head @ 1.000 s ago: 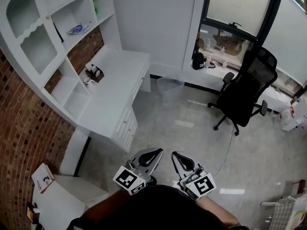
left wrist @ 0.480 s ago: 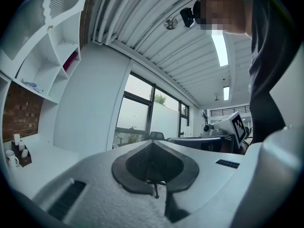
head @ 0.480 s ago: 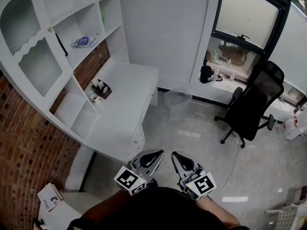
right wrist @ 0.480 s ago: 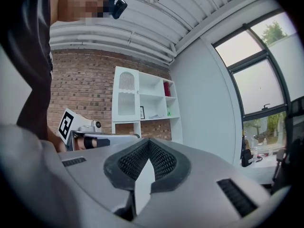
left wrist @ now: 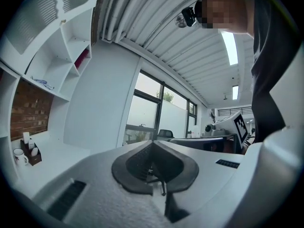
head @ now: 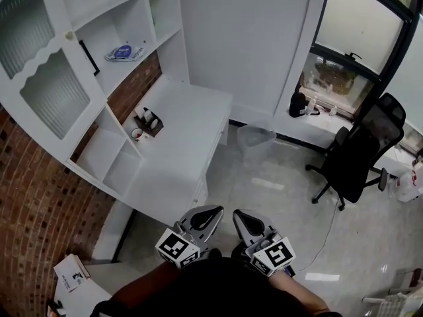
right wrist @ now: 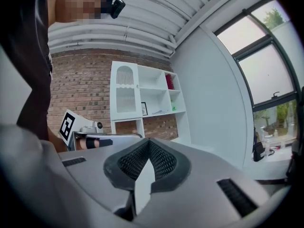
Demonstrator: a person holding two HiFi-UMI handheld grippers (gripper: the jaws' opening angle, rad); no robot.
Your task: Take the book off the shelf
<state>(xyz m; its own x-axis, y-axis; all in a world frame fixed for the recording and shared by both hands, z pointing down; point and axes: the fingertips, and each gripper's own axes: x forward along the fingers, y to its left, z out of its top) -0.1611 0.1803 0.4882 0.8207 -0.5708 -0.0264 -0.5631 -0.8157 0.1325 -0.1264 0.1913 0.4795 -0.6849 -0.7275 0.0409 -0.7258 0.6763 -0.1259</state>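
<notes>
White shelf unit (head: 99, 18) at 10 o'clock in the head view, above the desk (head: 178, 144). A red book (right wrist: 169, 81) stands upright in its upper right compartment, well apart from both grippers. Left gripper (head: 213, 211), at 6 o'clock: jaws closed, empty. Right gripper (head: 239, 215), just beside it: jaws closed, empty.

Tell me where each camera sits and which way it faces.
Head view: on the person's head, looking steeply down at the desk and floor; left tongs, right tongs and torso show.
Left gripper view: on the left tongs, facing toward the window; its shut jaws and the person's torso show.
Right gripper view: on the right tongs, facing the brick wall; its shut jaws show.
All three share the shelf unit.
</notes>
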